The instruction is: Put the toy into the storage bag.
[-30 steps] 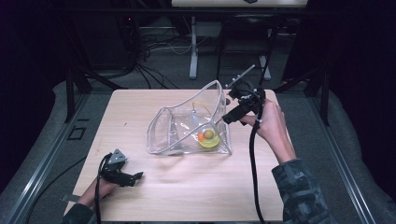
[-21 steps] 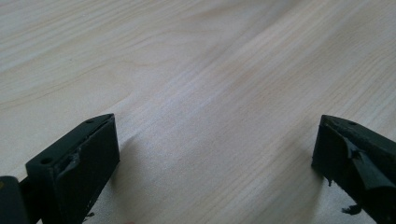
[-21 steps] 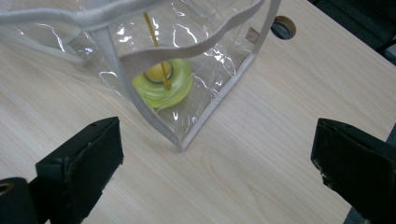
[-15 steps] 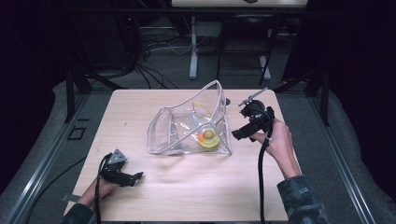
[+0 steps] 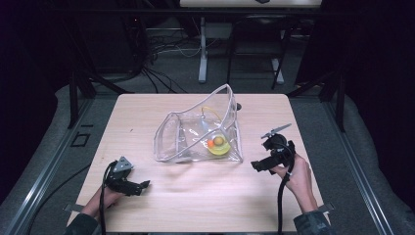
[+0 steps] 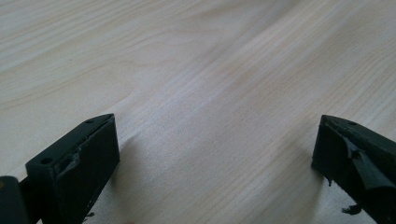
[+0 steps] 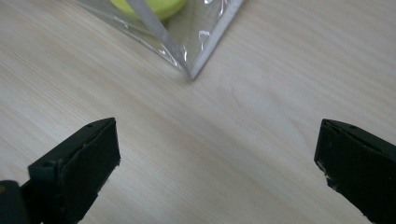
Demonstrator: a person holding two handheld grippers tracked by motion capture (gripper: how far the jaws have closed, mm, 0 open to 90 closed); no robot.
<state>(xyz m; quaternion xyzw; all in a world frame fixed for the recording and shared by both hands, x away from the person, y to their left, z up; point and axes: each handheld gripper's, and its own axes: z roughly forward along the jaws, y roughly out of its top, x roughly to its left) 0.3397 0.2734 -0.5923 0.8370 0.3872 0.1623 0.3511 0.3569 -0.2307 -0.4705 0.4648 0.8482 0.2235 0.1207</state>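
Left gripper (image 5: 138,186) sits low near the worktop's front-left corner, fingers (image 6: 77,161) spread wide over bare wood. Right gripper (image 5: 258,166) hovers toward the right edge, fingers (image 7: 79,161) also wide apart, hand (image 5: 296,174) gripping from behind.

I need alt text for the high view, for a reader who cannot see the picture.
A clear plastic bag with a yellow item inside lies in the middle of a light wooden table. The right gripper, jaws open, hovers just right of the bag; the left gripper rests near the table's front left, apart from it.
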